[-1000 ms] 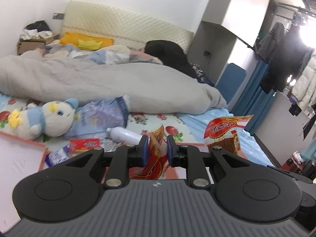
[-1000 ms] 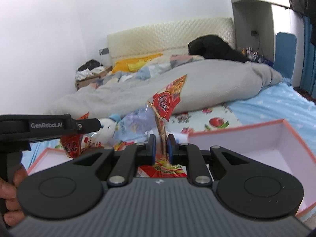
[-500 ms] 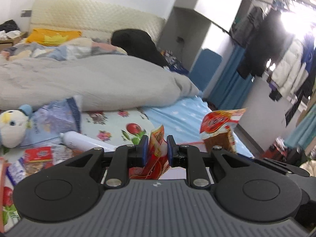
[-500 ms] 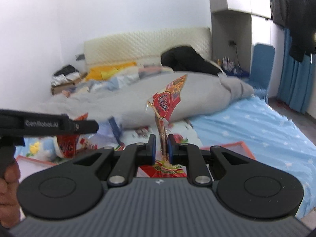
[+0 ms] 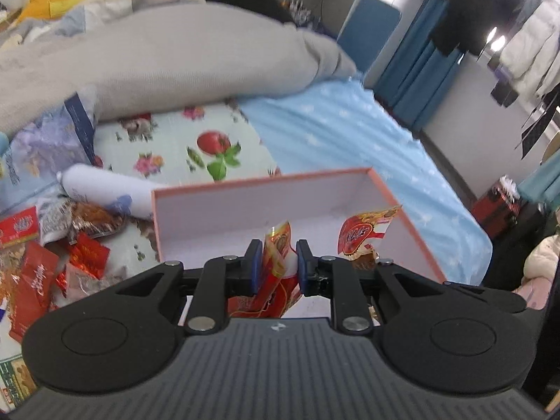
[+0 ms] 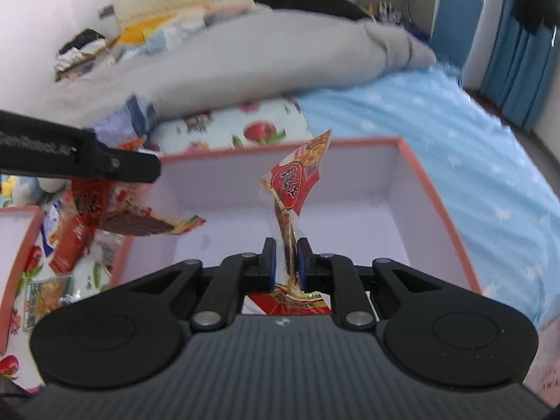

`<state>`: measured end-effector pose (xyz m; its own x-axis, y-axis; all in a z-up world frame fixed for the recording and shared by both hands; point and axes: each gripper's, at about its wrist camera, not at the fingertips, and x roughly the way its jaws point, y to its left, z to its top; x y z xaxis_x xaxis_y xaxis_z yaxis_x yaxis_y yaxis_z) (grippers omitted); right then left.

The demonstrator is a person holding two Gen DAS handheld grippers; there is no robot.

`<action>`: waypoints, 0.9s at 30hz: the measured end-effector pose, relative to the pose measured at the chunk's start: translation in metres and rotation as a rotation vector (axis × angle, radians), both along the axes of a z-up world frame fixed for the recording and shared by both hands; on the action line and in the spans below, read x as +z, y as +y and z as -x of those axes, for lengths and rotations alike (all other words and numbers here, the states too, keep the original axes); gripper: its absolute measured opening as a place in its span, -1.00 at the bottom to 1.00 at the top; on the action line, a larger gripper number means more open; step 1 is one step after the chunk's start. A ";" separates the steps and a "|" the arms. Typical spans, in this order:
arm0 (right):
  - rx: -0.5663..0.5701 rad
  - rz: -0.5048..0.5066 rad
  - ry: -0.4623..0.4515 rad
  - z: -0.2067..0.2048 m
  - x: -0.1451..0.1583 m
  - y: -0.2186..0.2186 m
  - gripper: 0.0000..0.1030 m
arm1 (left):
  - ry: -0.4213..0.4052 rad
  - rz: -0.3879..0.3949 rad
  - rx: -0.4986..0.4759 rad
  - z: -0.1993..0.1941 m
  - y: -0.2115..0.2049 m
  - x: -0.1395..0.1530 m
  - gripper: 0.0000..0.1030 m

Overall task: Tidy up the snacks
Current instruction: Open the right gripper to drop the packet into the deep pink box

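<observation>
My left gripper (image 5: 278,249) is shut on a crumpled red snack packet (image 5: 276,245) and hangs over the open pink-rimmed box (image 5: 262,182) with a white inside. My right gripper (image 6: 286,249) is shut on a flat red packet (image 6: 297,182) with brown snack showing through, which stands up over the same box (image 6: 437,192). That packet (image 5: 364,234) also shows at the right of the left wrist view. In the right wrist view the left gripper (image 6: 147,171) reaches in from the left with its red packet (image 6: 91,203) hanging at the box's left wall.
Several loose snack packets (image 5: 80,245) and a white bottle (image 5: 105,189) lie on the floral sheet left of the box. A second pink-rimmed box (image 6: 17,238) sits further left. A grey duvet (image 5: 175,52) is heaped behind; the blue sheet (image 6: 472,133) runs to the right.
Both grippers have swung right and dipped downward, each keeping its packet. The pink-rimmed box, earlier low and off to the side, now lies straight ahead beneath both packets.
</observation>
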<state>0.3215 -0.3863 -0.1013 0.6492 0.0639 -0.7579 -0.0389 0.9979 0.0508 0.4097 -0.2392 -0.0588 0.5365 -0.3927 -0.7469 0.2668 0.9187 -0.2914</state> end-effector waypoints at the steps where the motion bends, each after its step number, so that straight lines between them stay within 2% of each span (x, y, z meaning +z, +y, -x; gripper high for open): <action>1: -0.002 -0.006 0.018 -0.002 -0.005 -0.003 -0.69 | 0.015 -0.007 -0.002 -0.003 -0.002 -0.004 -0.53; 5: -0.018 -0.028 0.071 -0.002 -0.022 -0.013 -0.67 | 0.062 0.008 -0.009 -0.009 -0.004 -0.011 -0.45; 7: -0.017 -0.038 0.079 -0.001 -0.026 -0.014 -0.58 | 0.066 0.001 -0.013 -0.009 -0.004 -0.012 -0.37; 9: -0.024 -0.065 0.087 -0.001 -0.030 -0.020 -0.58 | 0.065 -0.015 -0.007 -0.010 -0.005 -0.013 -0.18; 11: -0.028 -0.110 0.101 -0.003 -0.031 -0.027 -0.57 | 0.056 -0.032 -0.018 -0.009 -0.006 -0.011 0.36; 12: -0.027 -0.131 0.106 -0.003 -0.030 -0.031 -0.39 | 0.052 -0.039 -0.020 -0.009 -0.007 -0.009 0.43; 13: -0.028 -0.142 0.106 -0.003 -0.029 -0.033 -0.04 | 0.043 -0.044 -0.017 -0.007 -0.007 -0.007 0.46; 15: -0.036 -0.130 0.082 0.001 -0.026 -0.036 0.26 | 0.030 -0.039 -0.017 -0.006 -0.005 -0.004 0.46; 18: -0.031 -0.092 0.056 0.004 -0.019 -0.036 0.25 | 0.019 -0.020 -0.020 -0.004 -0.003 0.001 0.46; 27: -0.038 -0.106 -0.078 0.020 0.017 -0.031 0.25 | -0.074 0.011 0.022 0.019 0.017 0.027 0.46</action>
<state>0.3016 -0.4170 -0.0846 0.7095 0.1151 -0.6953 -0.0094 0.9880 0.1539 0.3909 -0.2218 -0.0318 0.5985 -0.3883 -0.7008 0.2679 0.9214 -0.2817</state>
